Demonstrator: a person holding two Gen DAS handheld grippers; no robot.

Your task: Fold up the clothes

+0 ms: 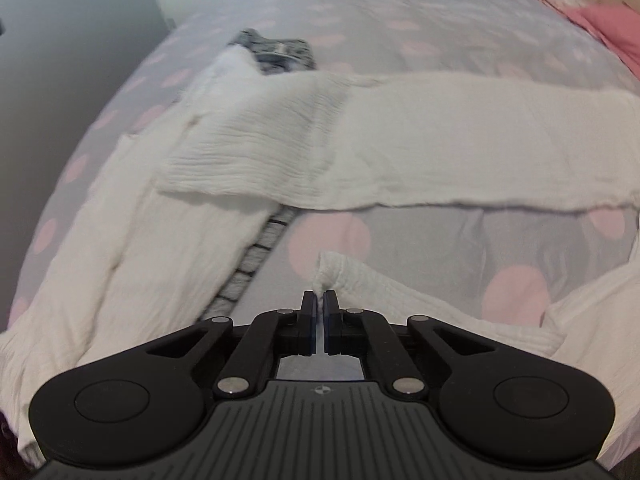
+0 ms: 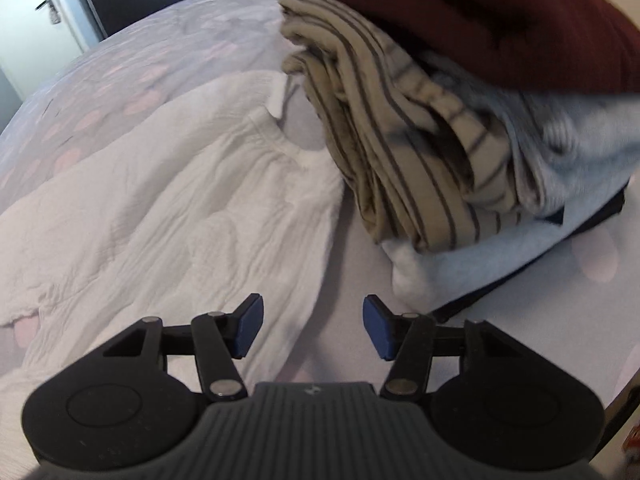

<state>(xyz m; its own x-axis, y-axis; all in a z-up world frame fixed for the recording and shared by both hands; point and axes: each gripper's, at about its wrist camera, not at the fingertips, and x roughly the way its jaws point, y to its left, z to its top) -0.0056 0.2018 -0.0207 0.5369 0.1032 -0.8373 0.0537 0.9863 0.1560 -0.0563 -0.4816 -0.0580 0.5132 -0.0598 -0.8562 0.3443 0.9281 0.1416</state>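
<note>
Pinching a corner of the soft, floppy white crinkled garment (image 1: 400, 144), the left gripper (image 1: 319, 304) is clamped tight, while the right gripper (image 2: 313, 326) gapes wide above the bed (image 2: 120, 68), holding nothing.

The left gripper (image 1: 319, 300) has its jaws drawn together until only a thin slit shows between the blue pads, and a pinch of white garment (image 1: 332, 270) is caught in that slit, rising just ahead of the tips and trailing off to the right of the jaws. Its linkage arms are folded inward, close and symmetrical. The right gripper (image 2: 313, 326) stands with its jaws spread wide, blue pads (image 2: 249, 326) facing each other across a broad gap with nothing between them. Its linkage arms are swung outward, and the jaws hover low, pointing forward and slightly down
</note>
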